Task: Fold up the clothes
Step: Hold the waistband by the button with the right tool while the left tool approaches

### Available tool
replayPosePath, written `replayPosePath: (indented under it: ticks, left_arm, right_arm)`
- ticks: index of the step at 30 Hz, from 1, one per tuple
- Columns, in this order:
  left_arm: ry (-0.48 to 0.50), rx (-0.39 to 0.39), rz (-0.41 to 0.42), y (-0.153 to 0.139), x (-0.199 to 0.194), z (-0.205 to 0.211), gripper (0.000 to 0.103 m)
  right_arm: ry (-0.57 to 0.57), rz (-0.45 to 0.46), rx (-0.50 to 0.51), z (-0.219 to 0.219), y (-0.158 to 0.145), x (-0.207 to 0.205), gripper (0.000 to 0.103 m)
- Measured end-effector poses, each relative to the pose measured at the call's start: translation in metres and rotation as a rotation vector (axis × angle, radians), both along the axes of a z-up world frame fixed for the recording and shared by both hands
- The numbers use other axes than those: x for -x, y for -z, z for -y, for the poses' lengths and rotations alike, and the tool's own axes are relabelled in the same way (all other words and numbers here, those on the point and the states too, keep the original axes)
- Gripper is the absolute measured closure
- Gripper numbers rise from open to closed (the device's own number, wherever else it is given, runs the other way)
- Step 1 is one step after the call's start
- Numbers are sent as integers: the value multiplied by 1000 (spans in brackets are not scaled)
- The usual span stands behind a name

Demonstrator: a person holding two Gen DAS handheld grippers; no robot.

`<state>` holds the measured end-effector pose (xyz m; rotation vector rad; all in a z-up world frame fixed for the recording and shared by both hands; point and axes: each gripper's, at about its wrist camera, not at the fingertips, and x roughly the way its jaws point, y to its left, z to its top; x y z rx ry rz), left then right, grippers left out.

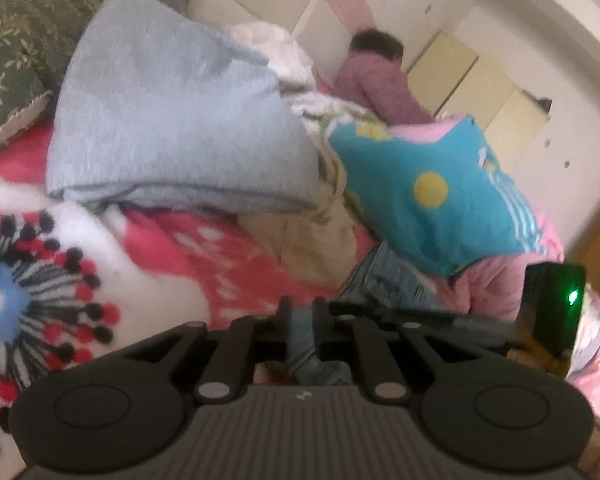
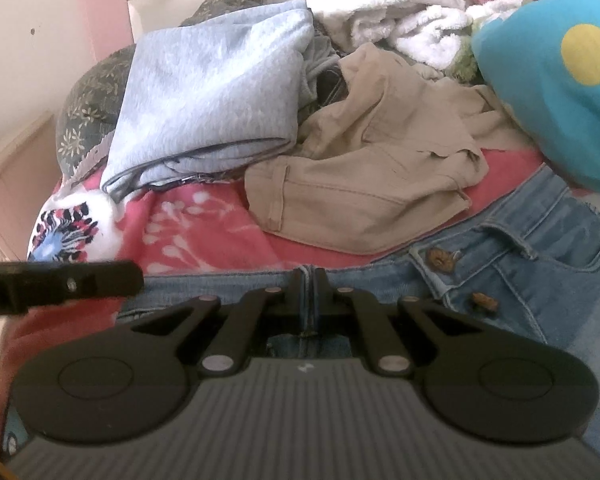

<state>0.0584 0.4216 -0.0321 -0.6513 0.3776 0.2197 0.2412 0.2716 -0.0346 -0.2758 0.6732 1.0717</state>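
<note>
We see both claws pinched onto the blue jeans [image 2: 540, 272] that lie on the pink blanket [image 2: 204, 232]: the right claw [image 2: 310, 280] grips the denim seam near the button fly, and the left claw [image 1: 302, 312] is closed on denim too. Just beyond the jeans lie crumpled khaki trousers [image 2: 364, 184], with a folded light-blue sweater [image 2: 212, 96] to their left.

My left gripper [image 1: 302, 312] pinches a fold of blue jeans [image 1: 384, 280] between its nearly closed fingers. Ahead, a folded light-blue sweater [image 1: 172, 112] rests on the pink flowered blanket [image 1: 228, 256], beside beige trousers [image 1: 316, 236] and a turquoise yellow-dotted garment [image 1: 432, 200].
</note>
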Motion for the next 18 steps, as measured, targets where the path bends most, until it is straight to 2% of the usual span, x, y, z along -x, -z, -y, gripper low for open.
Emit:
replayPosePath:
  ticks: [2,5,7,12,14,16,18]
  left_arm:
    - [23,-10,-19,1,-7,5,83]
    - [69,-53,-125,9,-27,19,84]
    - [63,-75,-148,10,-31,22,83]
    - [68,-55,-157,12,-31,18,84]
    - [74,-48,-157,12,-31,16,84]
    - [81,-41,-157,12,-31,14,84]
    - [87,-34,-158,13,-31,12,84]
  right_arm:
    - [4,3,4,-1,1,1,100]
    - [15,-12,-3,-1,1,-1,100]
    - [19,-24,-11,1,-1,-2,98]
    - [18,-39,-3,5,-15,-5,94]
    - [11,-27,-8,11,-27,-9,81]
    - [31,13,-51,23,-42,-16,73]
    - [76,39,-76,33,-54,-29,72]
